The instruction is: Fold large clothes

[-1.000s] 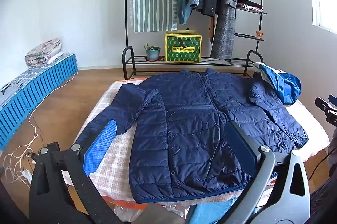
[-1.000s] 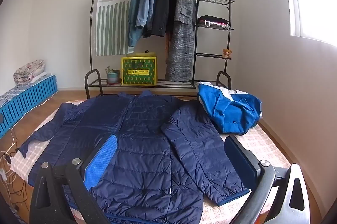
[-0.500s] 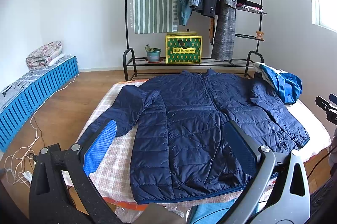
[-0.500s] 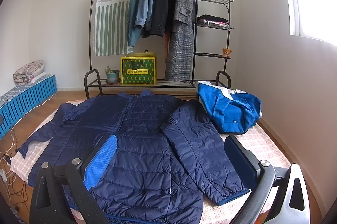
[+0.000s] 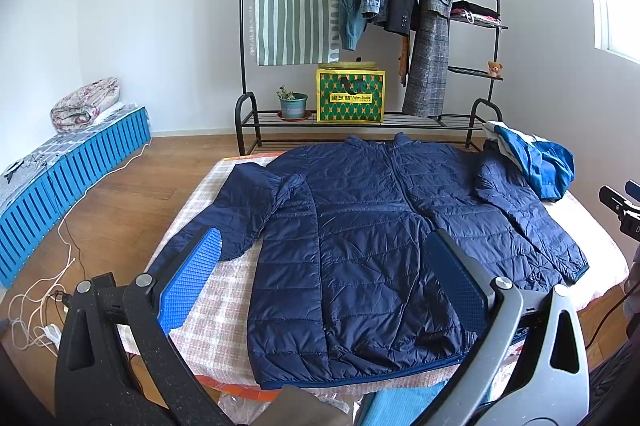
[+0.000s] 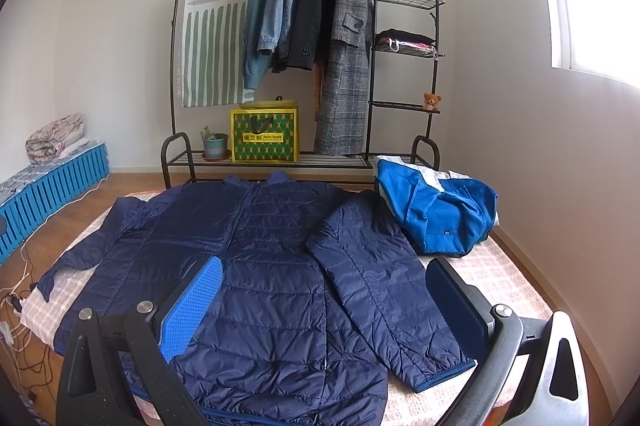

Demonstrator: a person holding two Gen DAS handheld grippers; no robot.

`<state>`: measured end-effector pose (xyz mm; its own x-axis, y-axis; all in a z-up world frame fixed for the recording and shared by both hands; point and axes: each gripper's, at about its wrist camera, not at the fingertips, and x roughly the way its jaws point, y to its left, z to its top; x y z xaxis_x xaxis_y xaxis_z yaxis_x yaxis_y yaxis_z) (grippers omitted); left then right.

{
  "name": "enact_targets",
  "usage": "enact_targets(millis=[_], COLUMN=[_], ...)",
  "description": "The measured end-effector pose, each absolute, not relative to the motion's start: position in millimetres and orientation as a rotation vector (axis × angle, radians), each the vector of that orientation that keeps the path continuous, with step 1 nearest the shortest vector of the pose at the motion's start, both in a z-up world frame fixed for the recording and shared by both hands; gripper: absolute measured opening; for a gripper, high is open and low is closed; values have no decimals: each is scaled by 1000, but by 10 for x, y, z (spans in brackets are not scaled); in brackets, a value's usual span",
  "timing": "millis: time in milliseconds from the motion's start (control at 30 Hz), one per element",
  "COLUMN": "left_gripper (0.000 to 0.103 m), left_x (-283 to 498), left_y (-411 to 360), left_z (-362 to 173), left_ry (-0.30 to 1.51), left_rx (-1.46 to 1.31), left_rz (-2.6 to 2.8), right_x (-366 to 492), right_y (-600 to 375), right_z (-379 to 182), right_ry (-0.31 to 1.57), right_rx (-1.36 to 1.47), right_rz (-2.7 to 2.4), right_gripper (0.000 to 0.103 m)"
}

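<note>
The bed, under a checked cover, carries the navy jacket spread flat, front up, collar at the far edge, both sleeves angled outward. A blue garment lies crumpled at the far right corner, probably touching the right sleeve. Over the last second almost nothing has changed: both views have barely drifted, so folding has not begun. The left hand-held gripper and right hand-held gripper hover above the near hem, jaws spread, holding nothing

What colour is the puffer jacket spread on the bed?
Dark navy blue, quilted jacket; the left wrist view shows it best.
</note>
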<state>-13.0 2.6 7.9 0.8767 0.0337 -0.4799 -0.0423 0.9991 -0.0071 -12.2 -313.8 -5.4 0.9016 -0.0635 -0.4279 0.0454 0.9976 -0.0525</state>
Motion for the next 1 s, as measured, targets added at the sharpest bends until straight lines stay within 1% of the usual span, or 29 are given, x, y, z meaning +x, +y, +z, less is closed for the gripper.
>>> enact_targets(millis=[1000], left_gripper=[103], left_x=[-146], left_y=[20], left_z=[79], left_ry=[497], left_rx=[-15], left_rz=[40], right_x=[-115], right_y=[-3100], right_z=[-59], right_ry=[446], right_rx=[-42], right_rz=[-47], right_gripper=[103])
